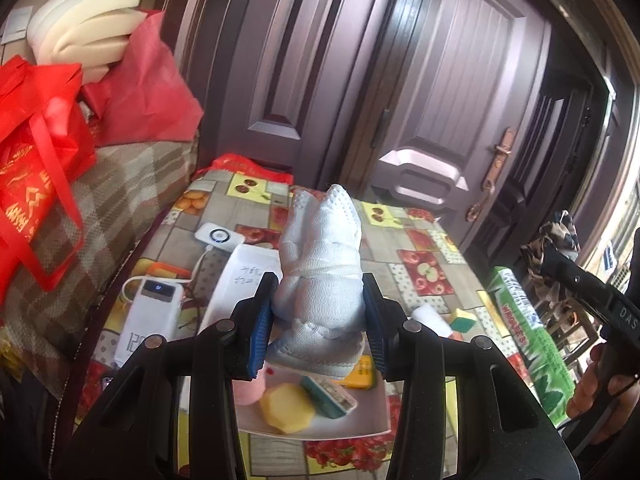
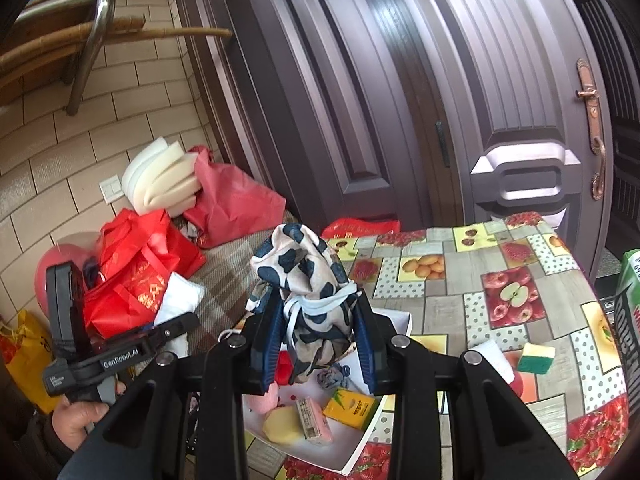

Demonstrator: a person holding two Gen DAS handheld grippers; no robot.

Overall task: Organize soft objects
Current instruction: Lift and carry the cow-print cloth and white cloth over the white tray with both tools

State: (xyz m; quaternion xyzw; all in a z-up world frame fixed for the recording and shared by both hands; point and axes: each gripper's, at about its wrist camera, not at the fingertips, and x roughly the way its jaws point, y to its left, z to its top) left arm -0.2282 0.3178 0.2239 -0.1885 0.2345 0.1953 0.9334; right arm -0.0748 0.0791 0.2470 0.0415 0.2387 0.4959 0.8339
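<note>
Two bundles, one per gripper — my left gripper (image 1: 320, 316) pinches a white knit glove bundle (image 1: 320, 268), my right gripper (image 2: 322, 340) clamps one spotted cloth bundle (image 2: 308, 292), both held above the single white tray (image 2: 352, 452) — one green-yellow sponge (image 2: 536, 358) lies on the tablecloth (image 2: 460, 280).

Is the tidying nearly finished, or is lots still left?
Partly done: small soft things already lie in the white tray. In hand: left gripper holds a white cloth bundle, right gripper a spotted cloth bundle. Left: the sponge on the table.

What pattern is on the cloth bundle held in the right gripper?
Cream with dark blue blotches; right wrist view.
</note>
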